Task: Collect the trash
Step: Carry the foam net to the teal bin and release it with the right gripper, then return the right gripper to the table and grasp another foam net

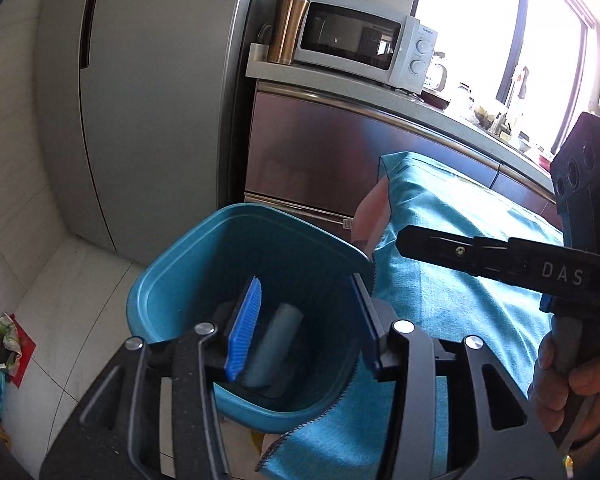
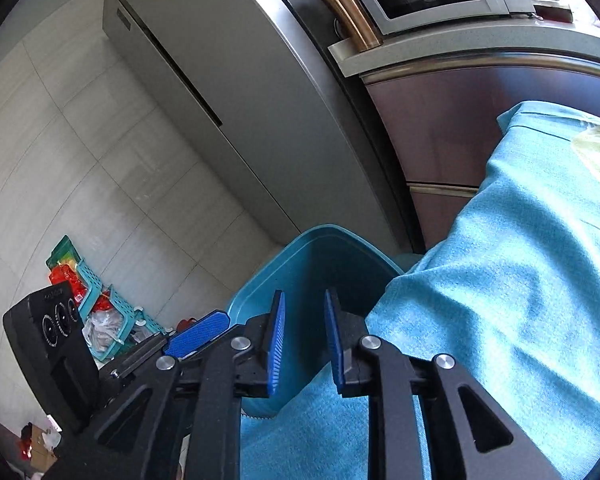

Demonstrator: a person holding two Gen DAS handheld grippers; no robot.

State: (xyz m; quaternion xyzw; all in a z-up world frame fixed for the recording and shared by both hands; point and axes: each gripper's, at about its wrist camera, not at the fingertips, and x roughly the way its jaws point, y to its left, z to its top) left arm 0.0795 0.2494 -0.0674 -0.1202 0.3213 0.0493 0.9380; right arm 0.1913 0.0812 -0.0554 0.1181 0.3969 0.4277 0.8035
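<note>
L gripper [image 1: 304, 320] over bin [image 1: 172, 280] — R gripper [image 2: 305, 340] beside, both agape.

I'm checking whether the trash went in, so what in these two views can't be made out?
- Teal bin contents: in the left wrist view, the left gripper fingers cover part of the floor; a grey cylinder shows, type unclear.
- Same bin in the right wrist view: inside is dark, blocked by the right gripper.
- Floor clutter: cut off by the image edge.
</note>
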